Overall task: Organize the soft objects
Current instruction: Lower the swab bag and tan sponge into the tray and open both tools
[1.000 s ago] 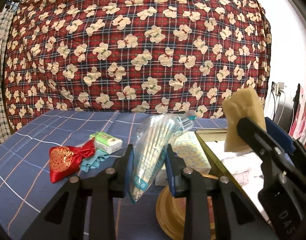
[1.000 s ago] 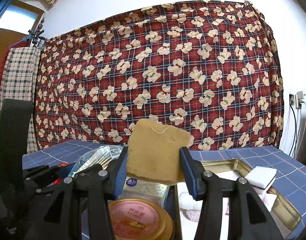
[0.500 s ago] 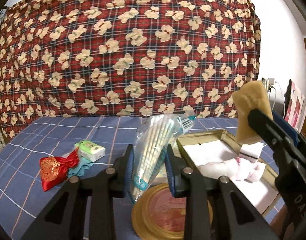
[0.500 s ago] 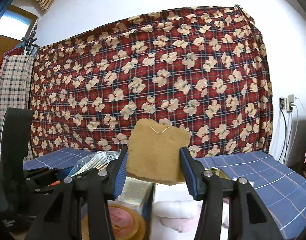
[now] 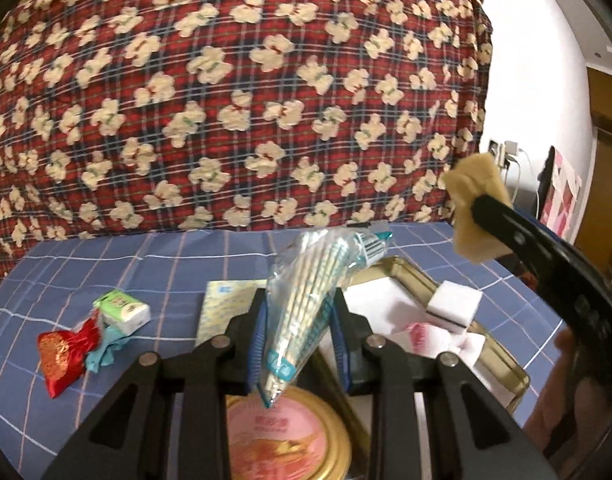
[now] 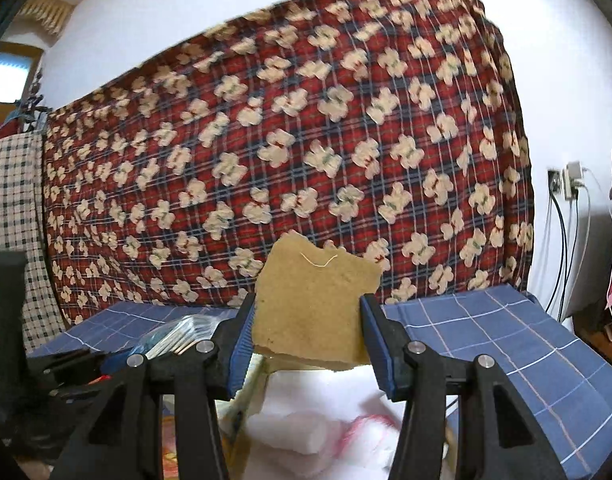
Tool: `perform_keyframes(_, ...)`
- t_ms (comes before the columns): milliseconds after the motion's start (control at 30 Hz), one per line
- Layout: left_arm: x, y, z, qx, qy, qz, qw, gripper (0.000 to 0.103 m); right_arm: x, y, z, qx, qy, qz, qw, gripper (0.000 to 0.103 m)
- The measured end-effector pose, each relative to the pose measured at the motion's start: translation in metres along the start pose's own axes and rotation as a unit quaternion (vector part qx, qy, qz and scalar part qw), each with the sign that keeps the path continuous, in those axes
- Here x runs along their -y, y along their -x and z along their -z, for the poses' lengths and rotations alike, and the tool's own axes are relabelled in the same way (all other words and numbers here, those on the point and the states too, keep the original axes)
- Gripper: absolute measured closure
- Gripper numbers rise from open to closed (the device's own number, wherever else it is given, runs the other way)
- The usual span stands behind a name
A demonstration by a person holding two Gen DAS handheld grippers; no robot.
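on the far left of the blue checked bench (image 5: 66,276) lie a red embroidered pouch (image 5: 62,354), a teal scrap (image 5: 106,350) just beside it and a small green tissue pack (image 5: 124,312), all loose and well apart from the tin. further right a pale patterned tissue packet (image 5: 222,308) lies flat, and below it a round gold lid (image 5: 282,436) with a pink face.

the left tool (image 5: 296,344) is closed on a clear bag of sticks (image 5: 306,300), pads pressing its sides, the bag tilted up and right and held clear of the bench.

right of that stands the open gold tin (image 5: 502,368), already holding a white and pink cloth (image 5: 426,336) and a white sponge block (image 5: 454,304) that rests on its far rim.

the right tool (image 6: 308,334) grips a tan sponge piece (image 6: 314,308) between its blue pads, held in the air above the tin's white contents; from the left wrist view it shows up high at the right (image 5: 476,204).

by my reading the sorting is partway: two items sit in the tin, two are in hand and not yet set down, and the pouch, scrap and tissue packs are left to gather.
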State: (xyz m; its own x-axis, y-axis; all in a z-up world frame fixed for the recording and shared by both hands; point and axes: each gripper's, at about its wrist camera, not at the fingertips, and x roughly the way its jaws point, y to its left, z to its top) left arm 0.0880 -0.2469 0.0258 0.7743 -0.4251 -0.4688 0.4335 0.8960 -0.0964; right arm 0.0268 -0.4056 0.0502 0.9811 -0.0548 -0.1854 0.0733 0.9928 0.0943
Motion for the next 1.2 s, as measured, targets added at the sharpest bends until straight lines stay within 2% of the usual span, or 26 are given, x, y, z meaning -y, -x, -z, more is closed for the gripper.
perform_keyframes(167, 0.020, -0.011, 0.001, -0.018, -0.015, 0.014, 0.9996, 0.076, 0.025, -0.034, -0.011, -0.063, -0.005, -0.009, 0.998, 0.050)
perform_keyframes(433, 0.038, -0.029, 0.015, -0.048, -0.027, 0.028, 0.9981, 0.075, 0.049, -0.078, 0.004, -0.156, -0.011, -0.011, 0.988, 0.049)
perform_keyframes(533, 0.045, -0.039, 0.017, -0.060, -0.035, 0.026, 0.9972, 0.071, 0.049, -0.088, 0.011, -0.182, -0.009, -0.012, 0.983, 0.047)
perform_keyframes(600, 0.047, -0.043, 0.018, -0.063, -0.036, 0.025, 0.9970, 0.070, 0.049, -0.094, 0.014, -0.194, -0.009, -0.011, 0.981, 0.039)
perform_keyframes(633, 0.048, -0.043, 0.018, -0.063, -0.037, 0.026, 0.9970, 0.066, 0.049, -0.096, 0.015, -0.197, -0.009, -0.007, 0.980, 0.032)
perform_keyframes(700, 0.048, -0.039, 0.018, -0.054, -0.039, 0.030, 0.9973, 0.057, 0.050, -0.097, 0.016, -0.195, -0.013, -0.009, 0.981, 0.030)
perform_keyframes(767, 0.045, -0.032, 0.017, -0.039, -0.037, 0.023, 0.9983, 0.036, 0.052, -0.094, 0.015, -0.194, -0.016, -0.009, 0.981, 0.030)
perform_keyframes(867, 0.035, -0.022, 0.016, -0.027, -0.023, 0.029, 0.9989, 0.034, 0.052, -0.087, 0.013, -0.186, -0.016, -0.003, 0.982, 0.030)
perform_keyframes(1000, 0.015, -0.004, 0.018, -0.011, -0.019, 0.014, 0.9997, 0.031, 0.047, -0.071, 0.010, -0.166, -0.021, -0.010, 0.986, 0.027)
perform_keyframes(1200, -0.041, 0.019, 0.032, 0.003, -0.002, -0.041, 0.9991, 0.025, 0.021, -0.042, 0.012, -0.140, -0.022, -0.044, 0.989, 0.027)
